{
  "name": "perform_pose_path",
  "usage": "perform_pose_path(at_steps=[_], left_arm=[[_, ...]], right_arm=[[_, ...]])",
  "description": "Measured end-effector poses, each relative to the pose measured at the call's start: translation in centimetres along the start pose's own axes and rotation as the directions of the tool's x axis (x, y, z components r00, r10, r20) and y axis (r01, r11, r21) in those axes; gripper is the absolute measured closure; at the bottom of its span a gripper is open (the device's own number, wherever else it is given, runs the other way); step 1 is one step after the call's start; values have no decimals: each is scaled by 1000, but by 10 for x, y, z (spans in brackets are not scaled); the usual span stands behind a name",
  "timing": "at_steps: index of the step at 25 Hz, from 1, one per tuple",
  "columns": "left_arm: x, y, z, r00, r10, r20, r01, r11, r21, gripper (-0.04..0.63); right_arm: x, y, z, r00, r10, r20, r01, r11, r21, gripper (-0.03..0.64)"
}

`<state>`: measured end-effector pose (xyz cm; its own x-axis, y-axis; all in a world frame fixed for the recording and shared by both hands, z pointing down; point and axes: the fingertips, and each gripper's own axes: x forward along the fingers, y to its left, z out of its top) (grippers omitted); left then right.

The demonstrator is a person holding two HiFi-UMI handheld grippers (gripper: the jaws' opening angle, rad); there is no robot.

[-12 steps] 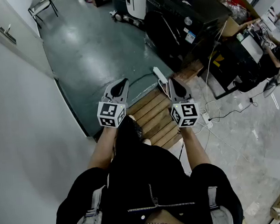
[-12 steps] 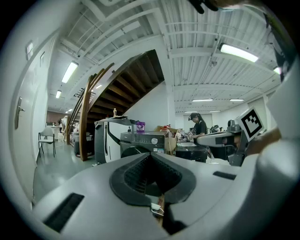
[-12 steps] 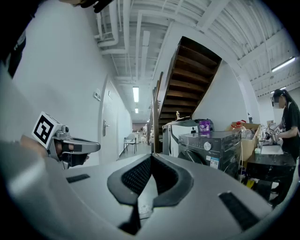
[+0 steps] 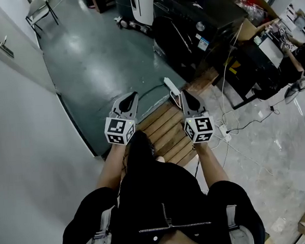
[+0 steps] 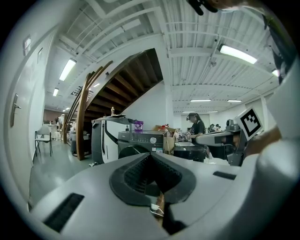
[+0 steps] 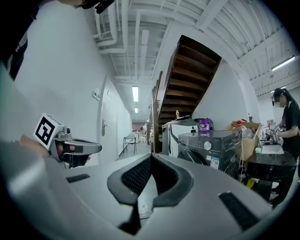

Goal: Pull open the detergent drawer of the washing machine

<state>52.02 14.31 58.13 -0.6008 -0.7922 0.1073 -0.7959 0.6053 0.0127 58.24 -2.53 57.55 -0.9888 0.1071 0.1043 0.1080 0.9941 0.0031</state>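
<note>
head view with both gripper views. the left gripper (image 4: 132,94) and the right gripper (image 4: 185,92) were held side by side and nearly level in front of the person, above a wooden pallet (image 4: 166,127) on the floor. in the left gripper view, the ribbed pads (image 5: 133,174) of the left gripper (image 5: 150,155) were seen brought together at their tips, with nothing clamped between them. in the right gripper view, the jaws of the right gripper (image 6: 151,157) were likewise closed tip to tip, and no object was gripped or touched by the pads (image 6: 136,176). the dark washing machine (image 4: 188,30) was located well ahead of both grippers, across a stretch of bare floor, beside a white appliance (image 4: 141,2); it was also visible beyond the closed jaws in the left gripper view (image 5: 140,143) and to the right of them in the right gripper view (image 6: 211,145). its control knob (image 6: 207,145) was discernible on the front panel, but the detergent drawer could not be made out separately at this distance. neither gripper was in contact with the machine.
</note>
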Motion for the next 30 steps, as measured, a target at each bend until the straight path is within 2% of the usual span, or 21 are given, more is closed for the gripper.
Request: perform_pose_path(at_steps=[5,10,16,23,30], left_arm=[[21,14,-8,1000,-26,-14,26,999,-22,575],[49,48,-9,999,-35,-22,34,999,-22,575],[87,99,15,996,-69,-57,69,998,-7,575],[103,163,58,990,-112,-86,112,994,-6,575],[109,219,69,993,-95,-69,93,995,-35,575]], right_arm=[[24,-6,-5,1000,-14,-19,14,1000,7,611],[64,-11,-3,999,-29,-31,29,1000,8,611],[131,-17,24,996,-49,-70,51,998,22,611],[199,3,85,996,-59,-73,60,998,15,611],[235,11,96,991,-73,-112,72,997,-10,611]])
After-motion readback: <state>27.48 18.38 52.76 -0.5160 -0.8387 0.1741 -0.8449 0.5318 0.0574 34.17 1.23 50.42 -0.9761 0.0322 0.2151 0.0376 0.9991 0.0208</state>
